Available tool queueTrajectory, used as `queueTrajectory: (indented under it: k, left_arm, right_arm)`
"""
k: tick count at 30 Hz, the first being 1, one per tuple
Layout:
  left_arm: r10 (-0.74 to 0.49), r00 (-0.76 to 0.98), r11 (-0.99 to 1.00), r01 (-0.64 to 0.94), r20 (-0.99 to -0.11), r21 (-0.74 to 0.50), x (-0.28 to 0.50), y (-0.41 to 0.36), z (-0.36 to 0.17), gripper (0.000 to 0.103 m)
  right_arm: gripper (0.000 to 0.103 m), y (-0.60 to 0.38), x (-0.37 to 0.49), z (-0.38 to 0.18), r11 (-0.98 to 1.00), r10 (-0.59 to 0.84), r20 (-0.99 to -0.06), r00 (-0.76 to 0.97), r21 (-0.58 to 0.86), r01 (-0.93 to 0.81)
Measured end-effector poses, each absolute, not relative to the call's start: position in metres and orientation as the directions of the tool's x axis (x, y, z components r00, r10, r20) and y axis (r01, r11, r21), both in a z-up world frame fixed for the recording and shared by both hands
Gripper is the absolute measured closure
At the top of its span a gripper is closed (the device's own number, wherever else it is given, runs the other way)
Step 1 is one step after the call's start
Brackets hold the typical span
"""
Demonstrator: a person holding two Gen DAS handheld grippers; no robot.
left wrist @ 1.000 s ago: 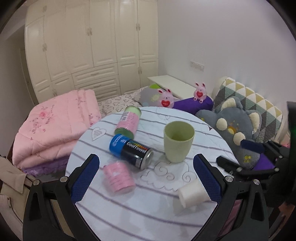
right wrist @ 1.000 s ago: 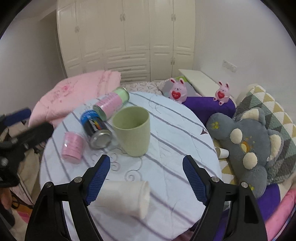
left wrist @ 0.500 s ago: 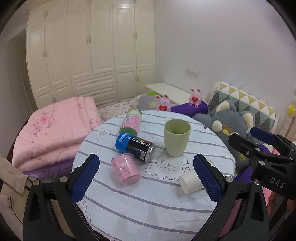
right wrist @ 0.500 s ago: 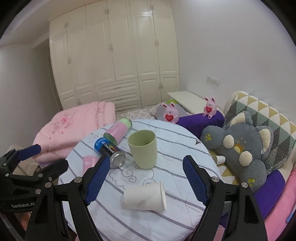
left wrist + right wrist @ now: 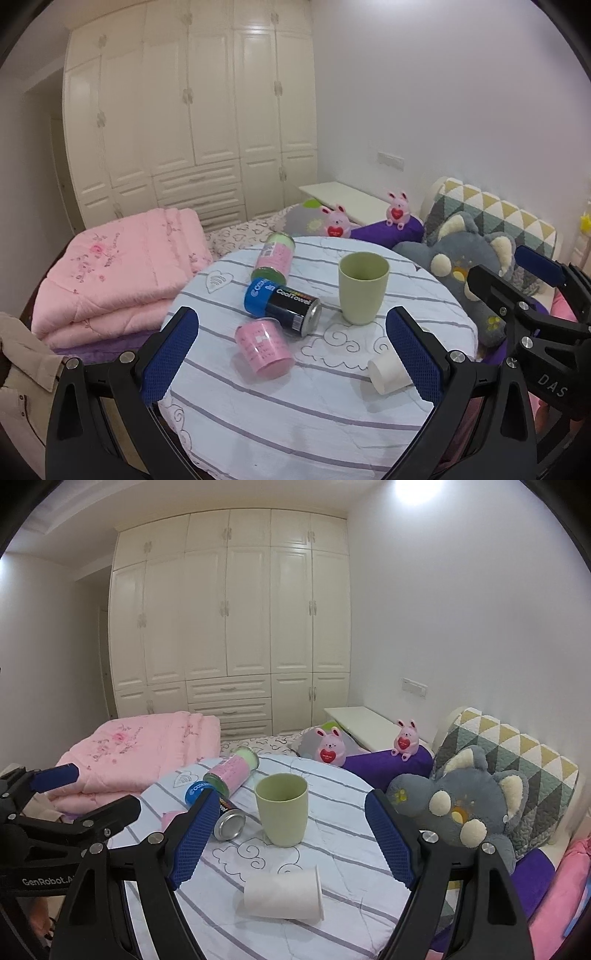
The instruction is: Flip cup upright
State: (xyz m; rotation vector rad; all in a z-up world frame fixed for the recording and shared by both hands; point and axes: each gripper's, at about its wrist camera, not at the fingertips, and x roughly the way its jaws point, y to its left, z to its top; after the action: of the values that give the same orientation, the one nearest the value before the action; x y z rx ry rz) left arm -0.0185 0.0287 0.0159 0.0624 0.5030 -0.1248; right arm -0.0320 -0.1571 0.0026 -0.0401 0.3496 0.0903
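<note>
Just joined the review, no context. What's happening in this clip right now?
Nobody is holding anything. The left gripper and right gripper both hang open above the round table. The green cup stands upright in the middle. The white paper cup lies on its side near the front edge, as do the pink cup and two cans. Whichever cup the flip meant, two remain down.

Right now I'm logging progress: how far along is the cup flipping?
Done: the green cup stands upright on the table. In hand: nothing; the left hand-held gripper and right hand-held gripper are open. Left: possibly the white paper cup and pink cup, lying on their sides.
</note>
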Motion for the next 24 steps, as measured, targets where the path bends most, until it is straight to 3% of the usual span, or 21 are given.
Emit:
queueTrajectory:
  k: [14,24]
  left_arm:
    - [-0.139,0.885,0.989,0.146,-0.444,-0.019,-0.02,0.031,0.023,0.0]
    - [-0.137,0.881,0.987,0.159,-0.453,0.01,-0.018,0.015,0.022,0.0]
  right_arm:
    - [0.021,-0.156,-0.036,0.005,0.995,0.076,-0.31,0.948,-0.037,-0.092]
    - [0.021,-0.164,-0.035,0.01,0.997,0.067,-0.301,0.951,-0.025,-0.078]
